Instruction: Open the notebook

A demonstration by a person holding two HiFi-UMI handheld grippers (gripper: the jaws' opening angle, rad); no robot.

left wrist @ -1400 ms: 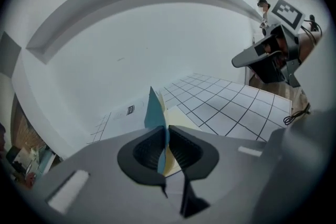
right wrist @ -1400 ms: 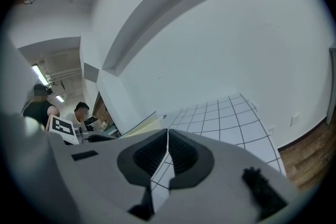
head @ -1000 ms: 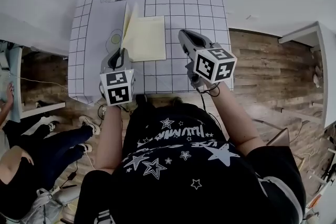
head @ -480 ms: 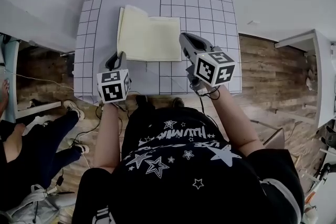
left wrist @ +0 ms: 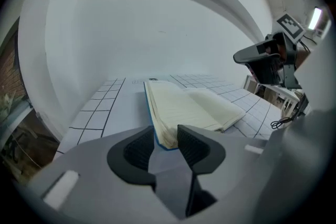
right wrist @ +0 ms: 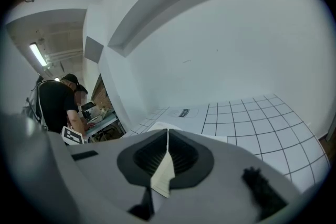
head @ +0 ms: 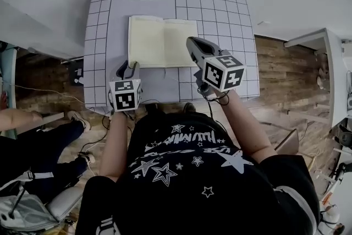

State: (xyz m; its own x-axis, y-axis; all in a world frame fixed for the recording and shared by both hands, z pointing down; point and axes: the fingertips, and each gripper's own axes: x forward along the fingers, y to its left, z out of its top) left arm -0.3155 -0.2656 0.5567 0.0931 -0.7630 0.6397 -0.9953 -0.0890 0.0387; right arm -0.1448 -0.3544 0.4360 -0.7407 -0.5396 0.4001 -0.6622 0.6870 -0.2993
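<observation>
While the notebook (head: 163,41) lies open, gridded mat (head: 220,8) extends beyond its edges.

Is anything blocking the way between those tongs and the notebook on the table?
Nothing visible does. The near corner of the open notebook sits between the left tongs, whose jaws are opening; the right tongs pinch one page.

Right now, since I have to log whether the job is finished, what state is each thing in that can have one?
notebook: open on the gridded mat, cream pages facing up.
left gripper: jaws opening, the notebook's near corner between them, pads not pressing on it.
right gripper: shut on a page of the notebook.
</observation>
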